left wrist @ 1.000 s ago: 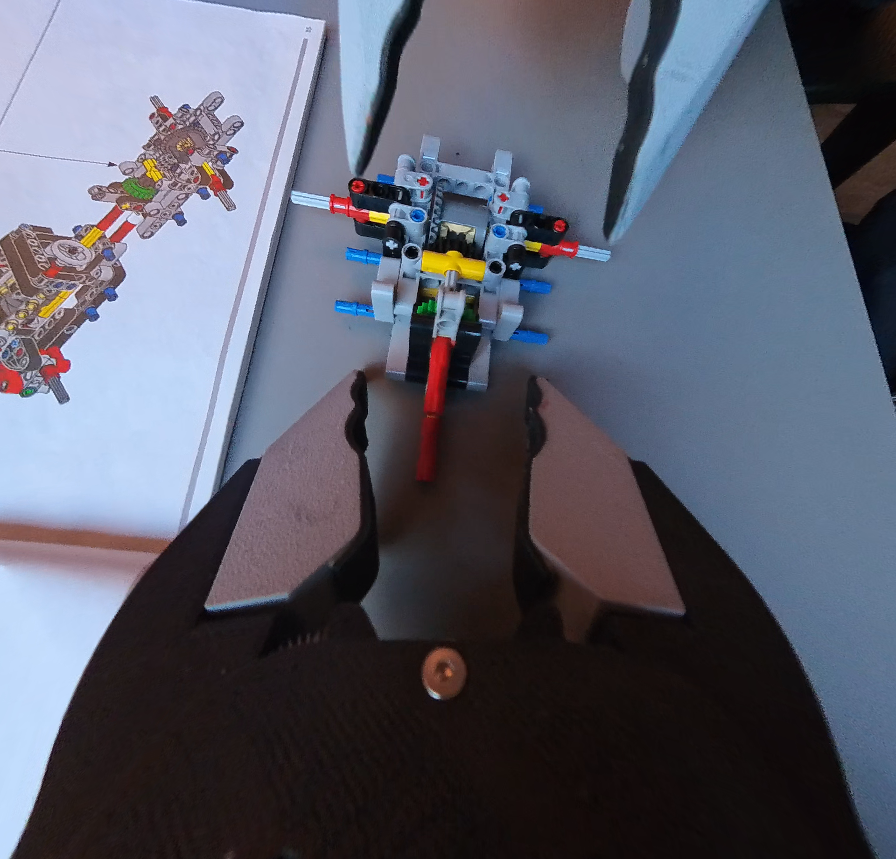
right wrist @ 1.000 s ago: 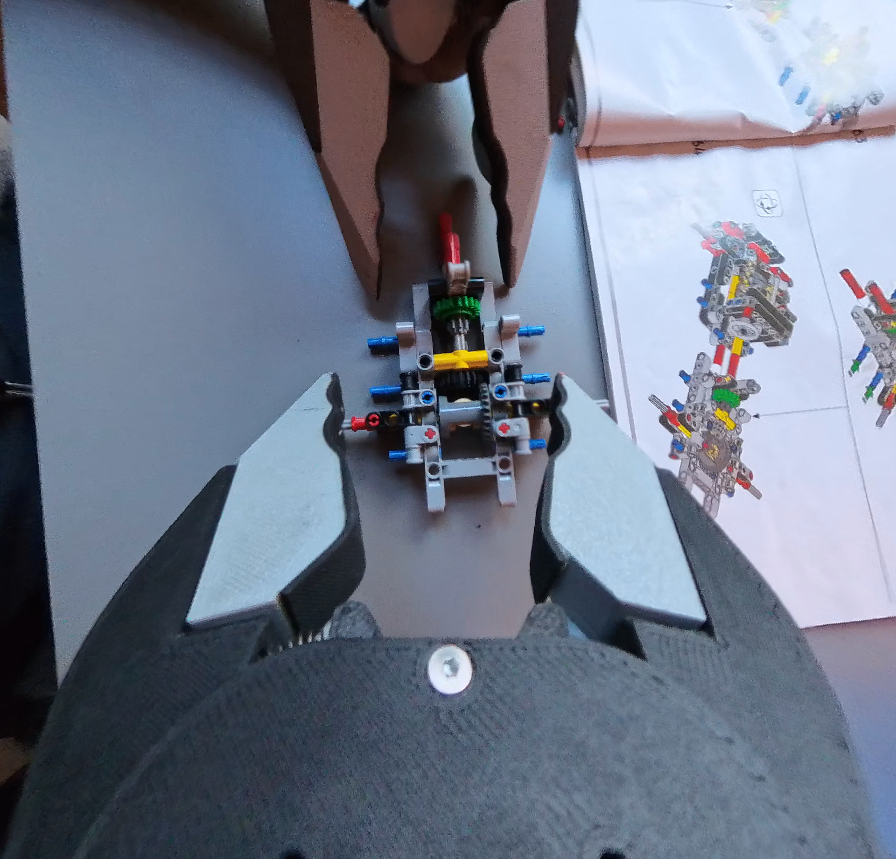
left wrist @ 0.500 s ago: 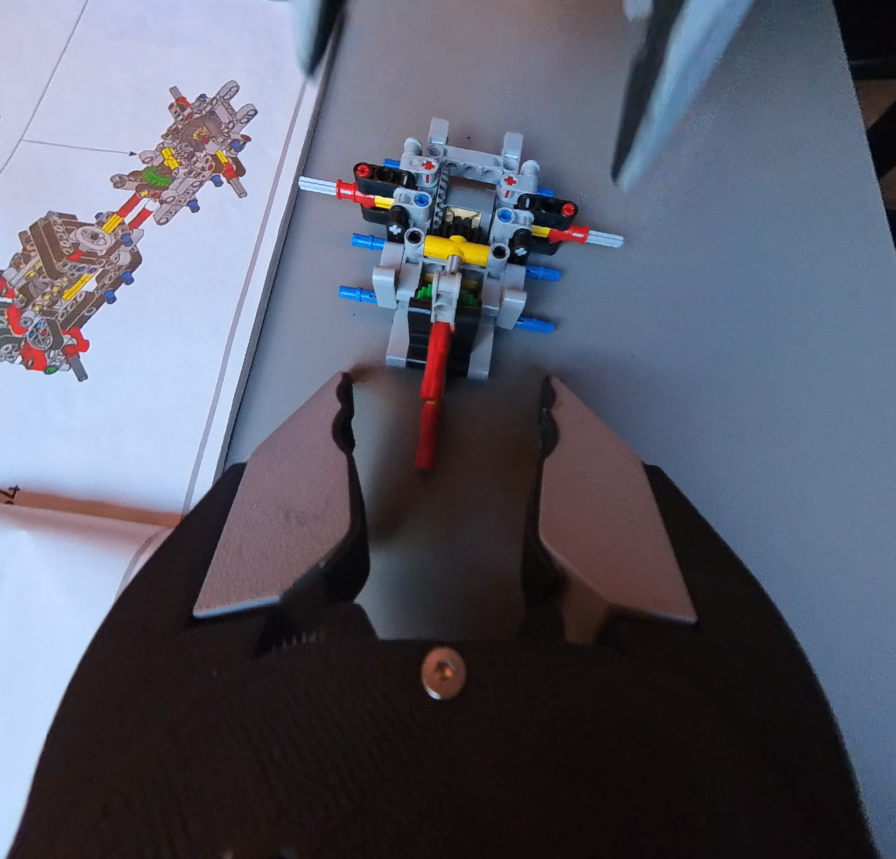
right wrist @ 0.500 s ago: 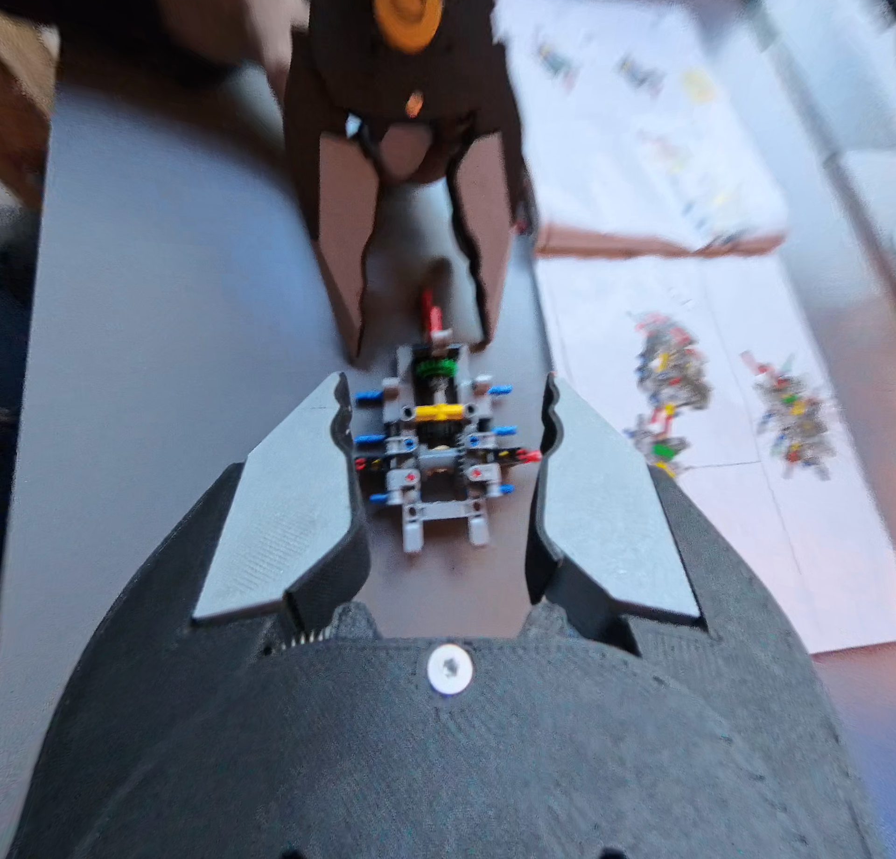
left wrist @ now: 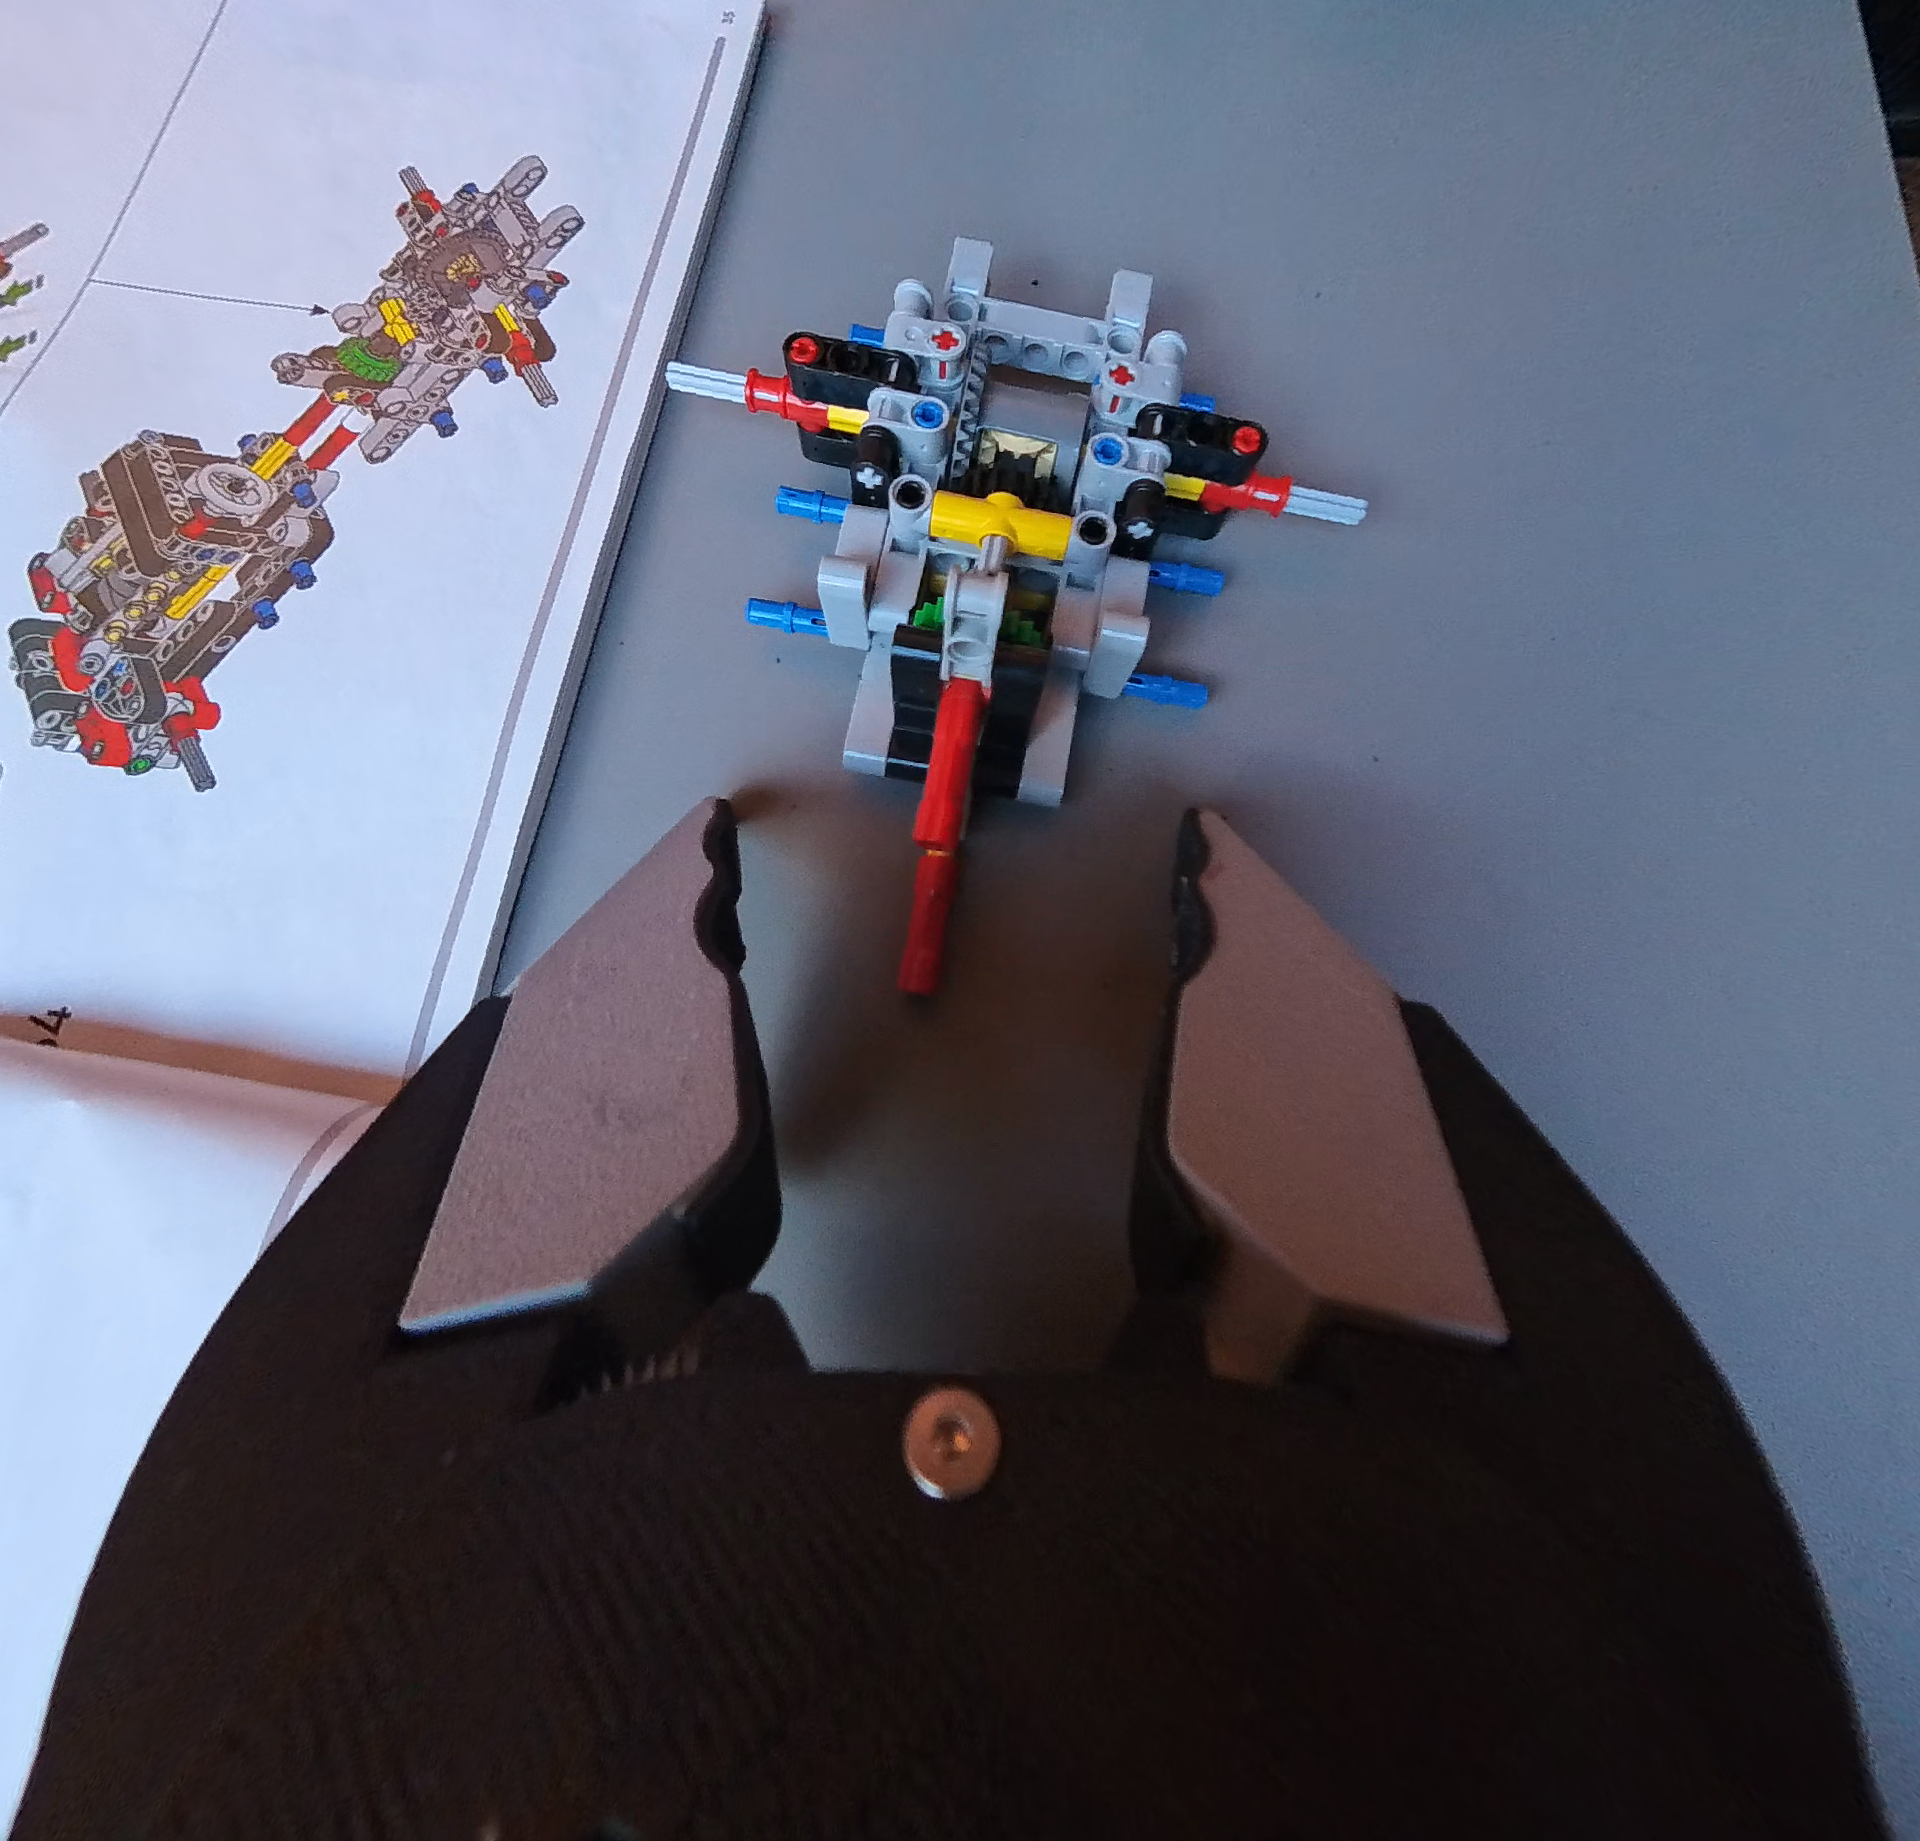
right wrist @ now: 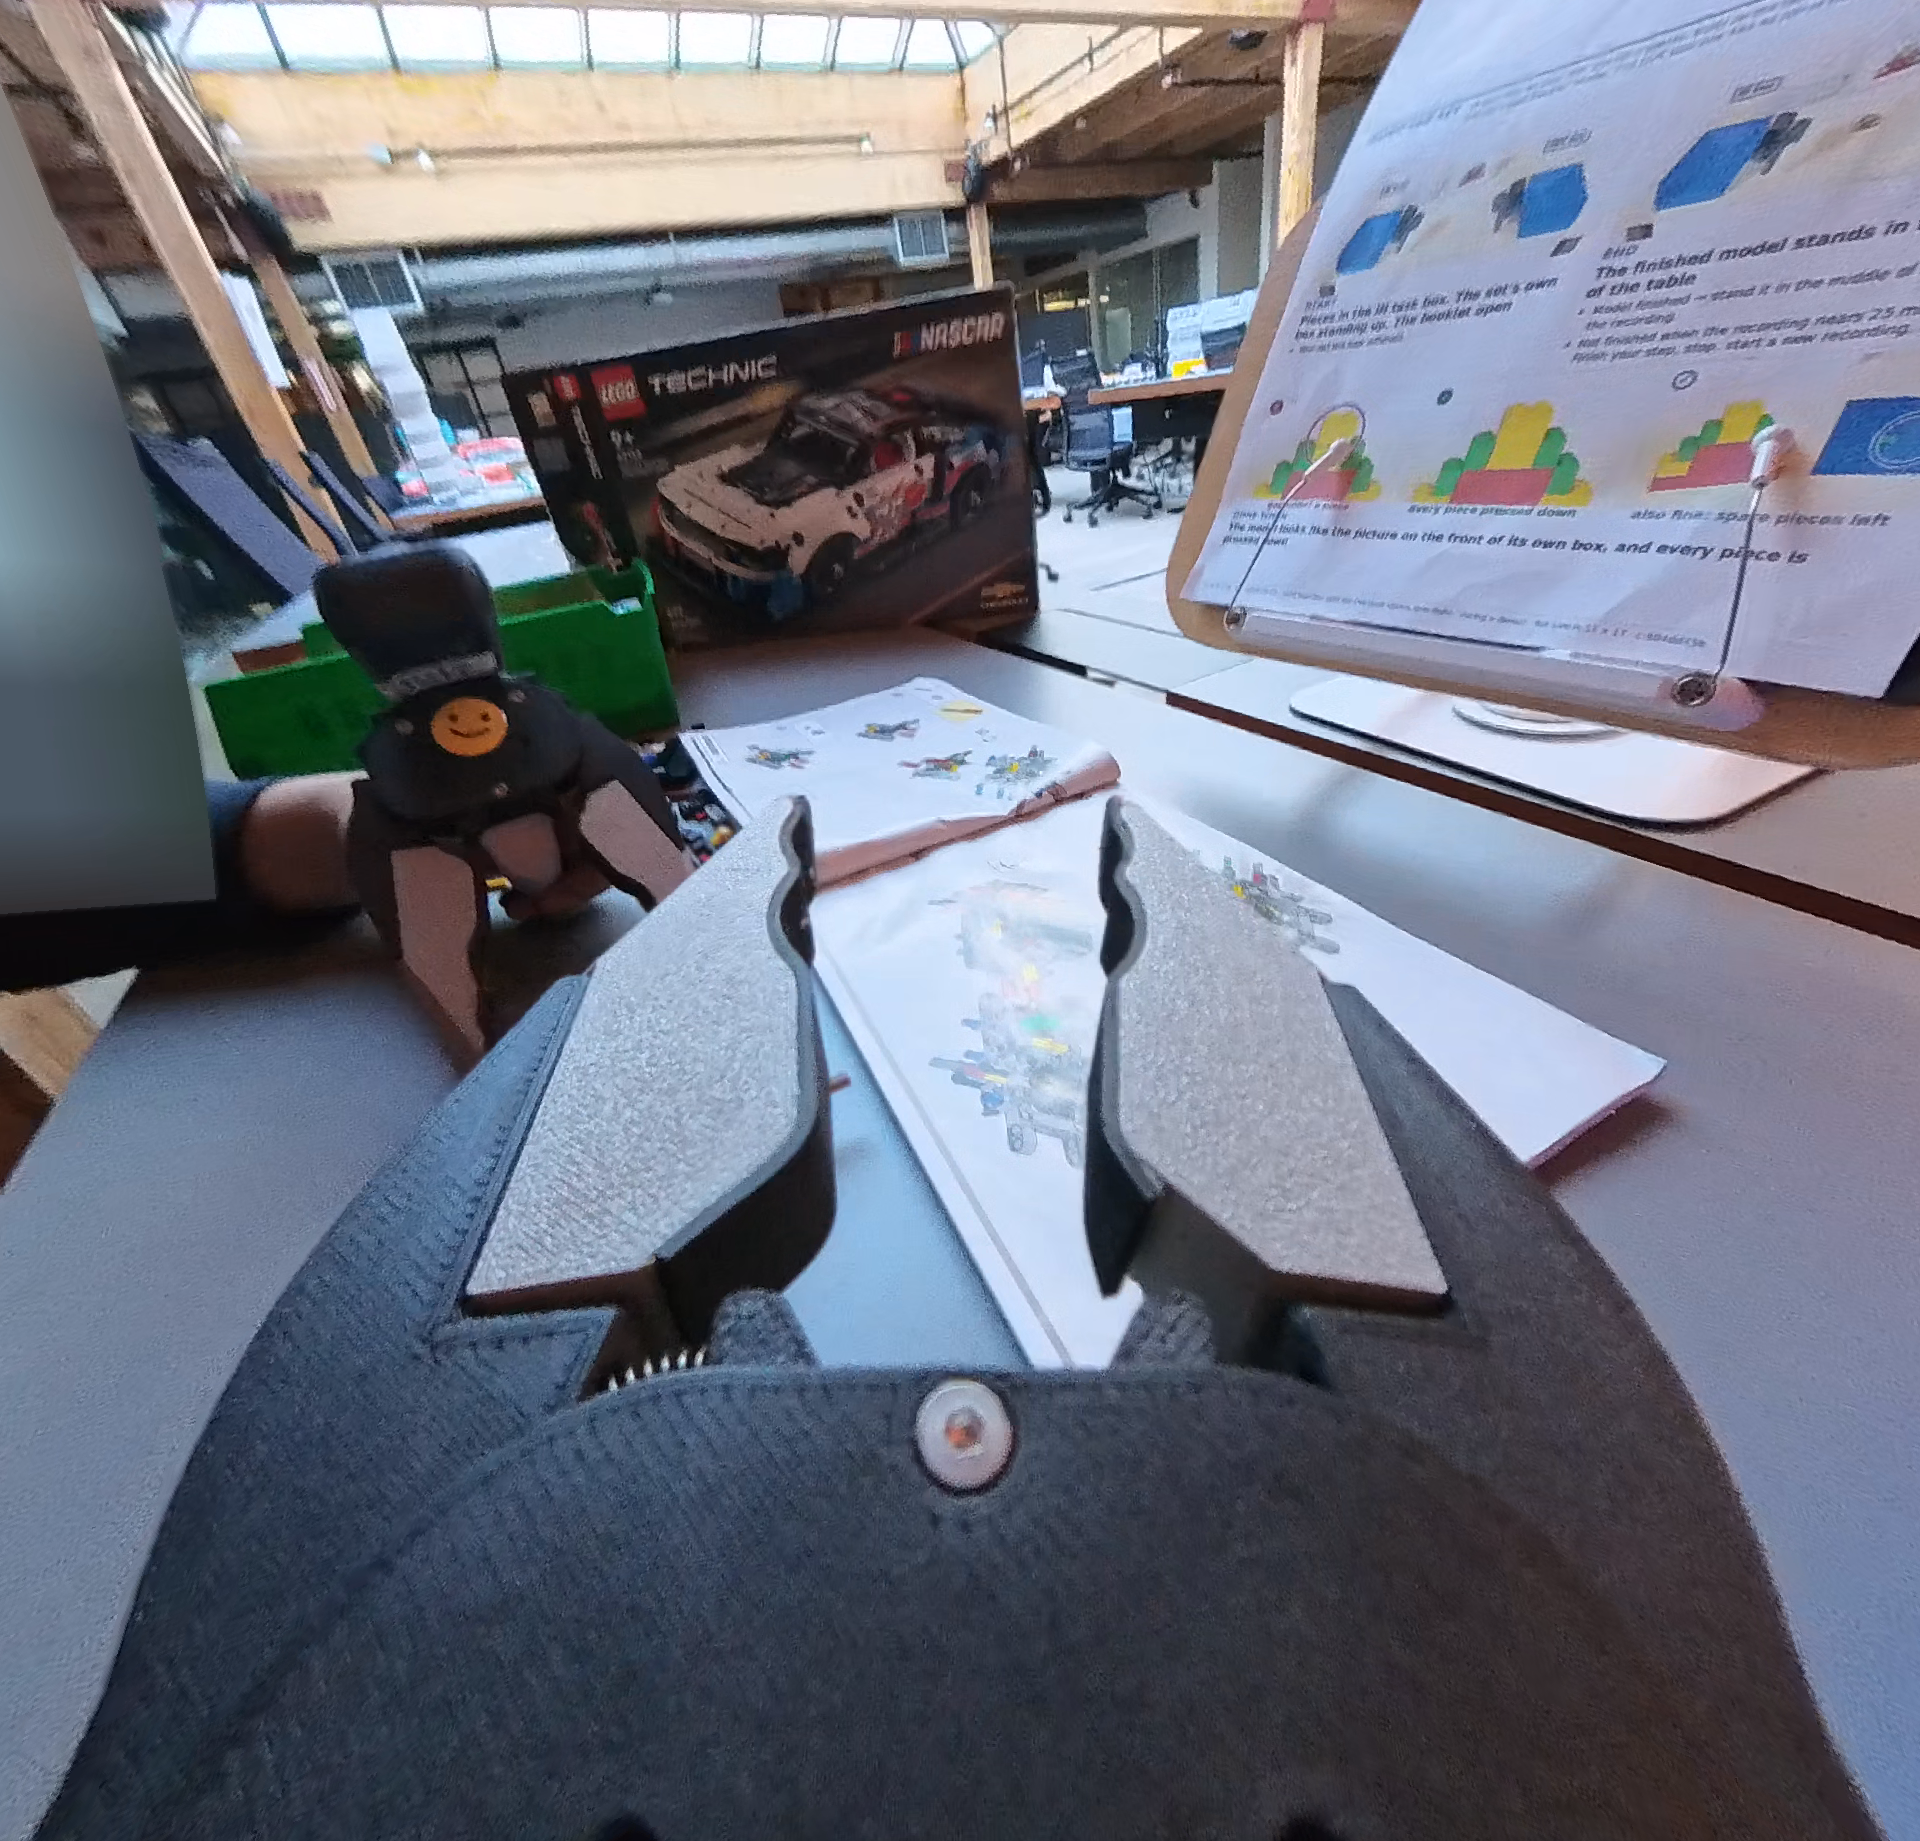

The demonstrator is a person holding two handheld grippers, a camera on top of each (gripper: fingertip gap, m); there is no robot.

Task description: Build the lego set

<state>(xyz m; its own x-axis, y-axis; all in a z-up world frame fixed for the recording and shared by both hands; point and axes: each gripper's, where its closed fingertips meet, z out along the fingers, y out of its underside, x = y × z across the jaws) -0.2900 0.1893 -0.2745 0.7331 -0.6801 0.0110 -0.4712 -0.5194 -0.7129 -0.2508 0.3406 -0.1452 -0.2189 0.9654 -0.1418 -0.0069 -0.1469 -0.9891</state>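
- While the left gripper (left wrist: 951, 908) sits low over the grey table (left wrist: 1507, 856), its jaws stand wide apart with nothing pressed between the pads; the red axle (left wrist: 935, 856) sticking out of the small brick assembly (left wrist: 1013, 534) reaches into the gap but touches neither finger
- That assembly, grey beams with blue pins, a yellow connector and black parts, lies flat on the table just ahead of the left fingertips, close beside the edge of the open instruction booklet (left wrist: 312, 441)
- Across the table, the right gripper (right wrist: 951, 960) is raised and tilted toward the room; its jaws are partly open and hold nothing, with only the booklet's pages (right wrist: 935, 773) showing behind them
- Seen from the right wrist camera, the left gripper (right wrist: 499, 950) rests near the table's left side in a person's hand (right wrist: 281, 846); a green bin (right wrist: 582, 648), a boxed car set (right wrist: 790, 472) and a sheet on a wooden stand (right wrist: 1558, 337) lie farther back
- Judging by the layout, any grip on the assembly would go best across its solid grey frame, not the thin red axle, which looks likely to pivot or slip; squaring the fingers to the frame's sides and avoiding the projecting blue pins would seem wise
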